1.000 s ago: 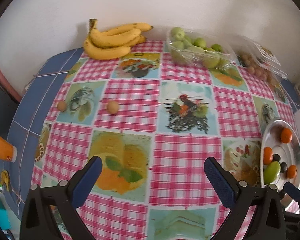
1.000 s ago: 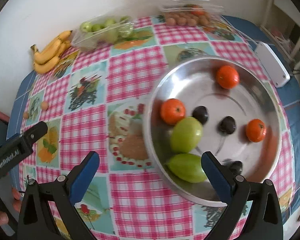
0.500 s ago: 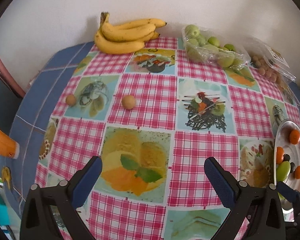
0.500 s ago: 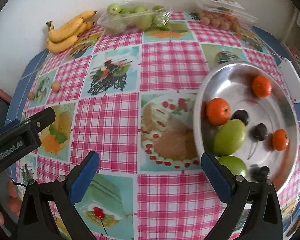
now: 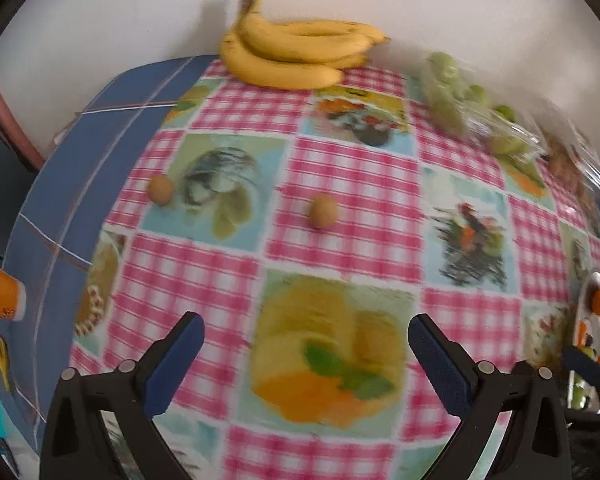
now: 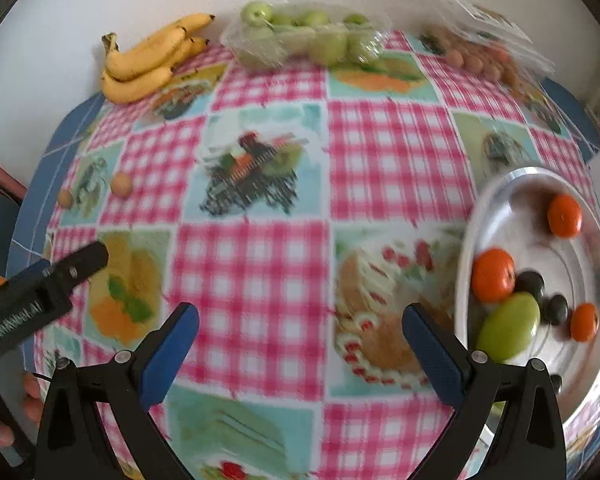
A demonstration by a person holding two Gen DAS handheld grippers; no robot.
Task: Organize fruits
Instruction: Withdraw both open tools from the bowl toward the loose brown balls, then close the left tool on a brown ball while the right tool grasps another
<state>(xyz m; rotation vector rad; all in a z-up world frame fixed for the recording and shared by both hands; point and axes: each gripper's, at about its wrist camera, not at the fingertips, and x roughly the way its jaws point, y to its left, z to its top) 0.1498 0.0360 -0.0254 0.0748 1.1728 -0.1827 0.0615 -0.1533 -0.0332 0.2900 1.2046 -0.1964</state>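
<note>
Over the counter (image 5: 340, 168), both tongs (image 5: 306, 344) (image 6: 300, 332) wide open, empty; next, reaching for the small fruit (image 5: 323, 210) for the bowl (image 6: 496, 196).

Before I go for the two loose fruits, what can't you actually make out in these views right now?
- Left wrist: metal tray cut off by the right edge; contents unclear.
- Left wrist: bagged green fruit smeared by motion blur.
- Right wrist: second green fruit hidden behind the right gripper.
- Both: two small brown fruits too small to identify.
</note>
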